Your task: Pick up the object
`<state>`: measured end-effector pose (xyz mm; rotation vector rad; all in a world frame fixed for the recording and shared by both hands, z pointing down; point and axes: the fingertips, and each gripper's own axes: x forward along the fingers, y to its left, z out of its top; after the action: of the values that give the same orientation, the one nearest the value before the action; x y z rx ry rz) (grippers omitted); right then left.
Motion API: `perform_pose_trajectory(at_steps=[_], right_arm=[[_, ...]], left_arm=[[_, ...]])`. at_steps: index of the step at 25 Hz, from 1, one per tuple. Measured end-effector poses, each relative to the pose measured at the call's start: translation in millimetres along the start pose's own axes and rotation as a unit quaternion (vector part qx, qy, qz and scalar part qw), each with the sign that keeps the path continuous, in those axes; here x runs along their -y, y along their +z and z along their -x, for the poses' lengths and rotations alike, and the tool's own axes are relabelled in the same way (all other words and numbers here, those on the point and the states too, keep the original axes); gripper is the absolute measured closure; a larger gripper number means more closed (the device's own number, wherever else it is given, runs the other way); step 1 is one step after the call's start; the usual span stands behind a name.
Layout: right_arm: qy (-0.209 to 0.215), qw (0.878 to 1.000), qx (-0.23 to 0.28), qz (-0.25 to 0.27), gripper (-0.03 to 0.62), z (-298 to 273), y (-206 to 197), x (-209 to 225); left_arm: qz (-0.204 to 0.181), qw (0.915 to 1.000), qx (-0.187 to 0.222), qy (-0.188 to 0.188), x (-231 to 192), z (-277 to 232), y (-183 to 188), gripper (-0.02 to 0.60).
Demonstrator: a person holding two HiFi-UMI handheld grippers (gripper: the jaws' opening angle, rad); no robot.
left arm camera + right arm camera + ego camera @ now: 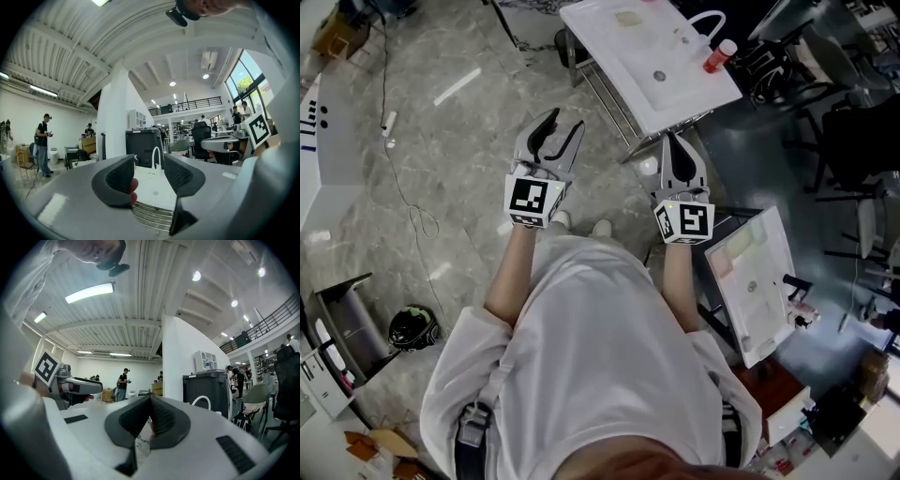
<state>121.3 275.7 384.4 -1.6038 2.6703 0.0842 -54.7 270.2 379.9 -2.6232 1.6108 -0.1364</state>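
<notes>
White table (689, 89) stands ahead of both grippers; left gripper (562, 125) holds its jaws spread and empty, right gripper (675, 142) keeps its jaws pressed together.

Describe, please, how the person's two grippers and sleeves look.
Both the left gripper and right gripper have pale grey shells tapering into two jaws lined with dark, textured pads. Each carries a white cube printed with black square markers. The person wears a white short-sleeved shirt.
</notes>
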Motion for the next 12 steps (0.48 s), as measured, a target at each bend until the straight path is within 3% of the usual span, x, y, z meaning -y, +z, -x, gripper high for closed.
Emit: perform_pose_trajectory(at_steps=[4, 12], right_arm=[[0.003, 1.000, 0.003, -0.007, 0.591, 9, -3, 10], [0.011, 1.000, 0.009, -0.019, 0.591, 18, -10, 29]], left_arm=[[-0.014, 0.9999, 0.006, 0.004, 11, -5, 5, 0.256], [-0.022, 0.9996, 0.011, 0.014, 27, -12, 9, 0.118]])
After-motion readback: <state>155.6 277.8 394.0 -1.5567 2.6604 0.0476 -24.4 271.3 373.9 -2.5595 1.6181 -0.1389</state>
